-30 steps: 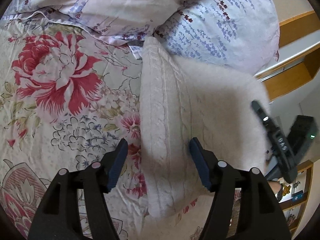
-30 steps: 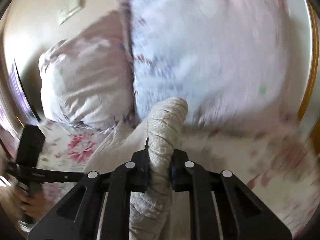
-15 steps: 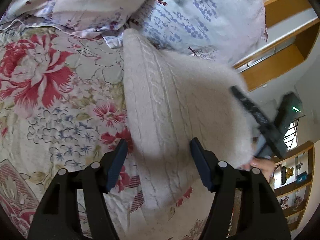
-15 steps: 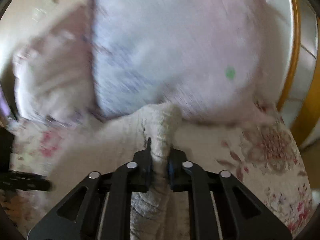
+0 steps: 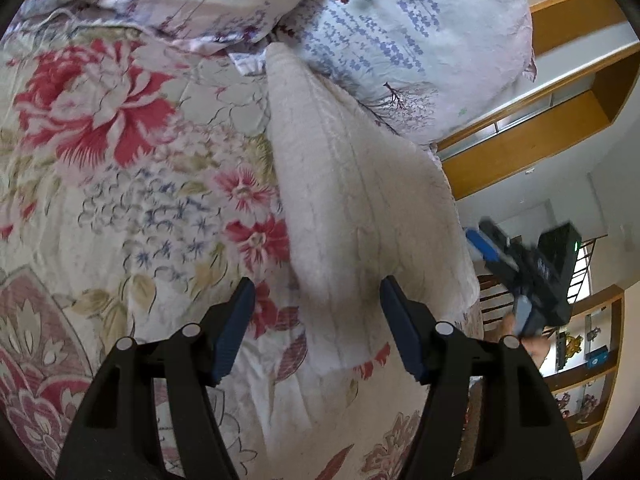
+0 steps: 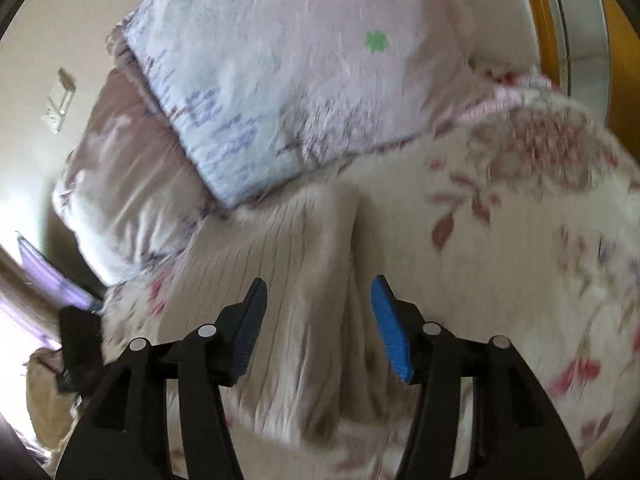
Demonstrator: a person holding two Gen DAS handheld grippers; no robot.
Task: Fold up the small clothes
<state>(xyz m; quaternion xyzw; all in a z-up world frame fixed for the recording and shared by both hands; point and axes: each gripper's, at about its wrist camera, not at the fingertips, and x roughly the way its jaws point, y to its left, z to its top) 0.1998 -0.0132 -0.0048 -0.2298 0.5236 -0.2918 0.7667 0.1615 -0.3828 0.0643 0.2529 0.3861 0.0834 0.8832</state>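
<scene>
The cream knitted sweater (image 5: 360,208) lay folded on the flowered bedspread (image 5: 132,200), with its far end touching the pillow (image 5: 404,32). The left gripper (image 5: 316,320) hung over its near edge with jaws apart and the pads not pressing the cloth. The right gripper (image 6: 318,320) was opening its jaws; the sweater (image 6: 296,264) lay below and between them, not pinched.

Floral bedspread (image 5: 120,200), two pillows (image 5: 400,40), wooden headboard shelf (image 5: 540,148), bright daylight.
</scene>
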